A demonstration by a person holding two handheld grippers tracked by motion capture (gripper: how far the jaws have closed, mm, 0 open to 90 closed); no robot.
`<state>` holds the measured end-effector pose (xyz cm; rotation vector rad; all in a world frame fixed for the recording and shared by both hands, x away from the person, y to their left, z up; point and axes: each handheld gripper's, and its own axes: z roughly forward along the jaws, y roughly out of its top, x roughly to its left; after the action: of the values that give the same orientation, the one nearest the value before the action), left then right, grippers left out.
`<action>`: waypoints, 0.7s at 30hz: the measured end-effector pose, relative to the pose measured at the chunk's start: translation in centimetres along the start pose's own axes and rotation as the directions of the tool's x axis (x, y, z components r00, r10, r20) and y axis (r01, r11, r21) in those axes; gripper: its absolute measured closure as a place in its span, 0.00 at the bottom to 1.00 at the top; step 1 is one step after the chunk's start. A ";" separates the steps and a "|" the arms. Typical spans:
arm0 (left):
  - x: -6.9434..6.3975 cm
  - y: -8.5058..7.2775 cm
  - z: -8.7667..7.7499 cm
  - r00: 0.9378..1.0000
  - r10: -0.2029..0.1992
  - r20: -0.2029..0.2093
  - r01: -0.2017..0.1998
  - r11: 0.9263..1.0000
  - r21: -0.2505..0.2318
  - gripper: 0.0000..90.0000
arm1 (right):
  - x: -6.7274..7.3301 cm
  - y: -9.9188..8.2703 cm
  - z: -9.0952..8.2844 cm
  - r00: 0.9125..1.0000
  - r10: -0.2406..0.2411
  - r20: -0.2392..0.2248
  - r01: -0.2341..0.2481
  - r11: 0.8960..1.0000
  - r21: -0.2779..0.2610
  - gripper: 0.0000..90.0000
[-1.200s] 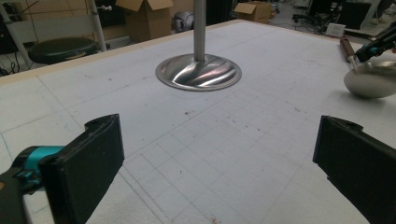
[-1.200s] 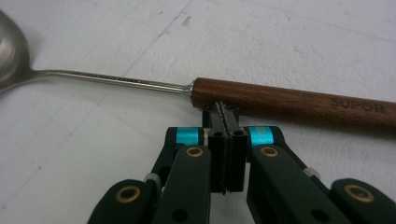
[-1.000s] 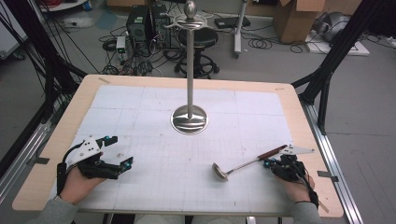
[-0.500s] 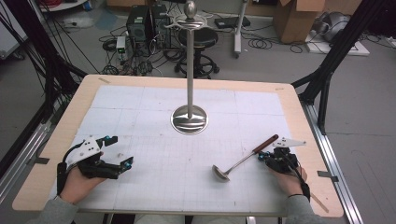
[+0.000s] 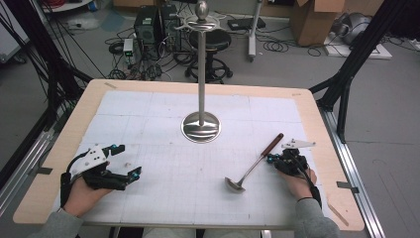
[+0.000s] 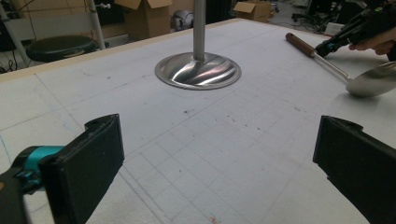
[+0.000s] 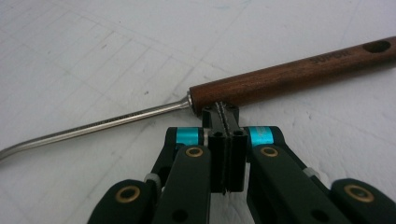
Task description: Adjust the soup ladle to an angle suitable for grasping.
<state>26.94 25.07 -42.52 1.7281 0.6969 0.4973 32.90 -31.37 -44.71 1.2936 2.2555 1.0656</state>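
A metal ladle (image 5: 255, 163) with a brown wooden handle (image 7: 289, 77) lies on the white gridded mat at the right, its bowl (image 6: 369, 84) toward the near side. My right gripper (image 5: 271, 158) is shut with nothing between its jaws, and its tip (image 7: 225, 112) presses against the side of the handle where wood meets the metal shaft. My left gripper (image 5: 130, 161) rests on the mat at the near left, held by a hand. Its jaws stand wide open over bare mat (image 6: 219, 163). A tall metal stand (image 5: 200, 126) with a round base (image 6: 198, 72) rises at the table's middle.
The wooden table edge (image 5: 317, 129) frames the white mat. Beyond the far edge are a stool, cables, electronics and cardboard boxes on the floor. Black frame struts stand at both sides. Bare mat lies between my two grippers.
My right gripper has moved left and away, pushing the ladle's handle so it swings toward the stand while the bowl stays put. The left gripper has not moved.
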 end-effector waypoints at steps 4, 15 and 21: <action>0.0 0.0 0.0 1.000 0.001 0.001 -0.001 1.000 0.000 0.03 | 0.2 0.6 0.8 1.000 -0.004 -0.005 0.004 1.000 -0.003 1.00; -0.1 0.0 -0.2 1.000 0.001 0.004 -0.001 1.000 -0.007 0.03 | 1.2 1.4 0.6 0.997 -0.016 -0.072 0.012 0.999 -0.050 1.00; -0.1 0.0 -0.1 1.000 0.002 0.002 -0.002 1.000 -0.002 0.03 | 5.8 1.5 0.6 0.968 -0.130 -0.214 0.123 0.991 -0.048 1.00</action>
<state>26.77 25.05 -42.47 1.7274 0.6928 0.4972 31.06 -25.75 -43.51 1.0476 2.4282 1.2460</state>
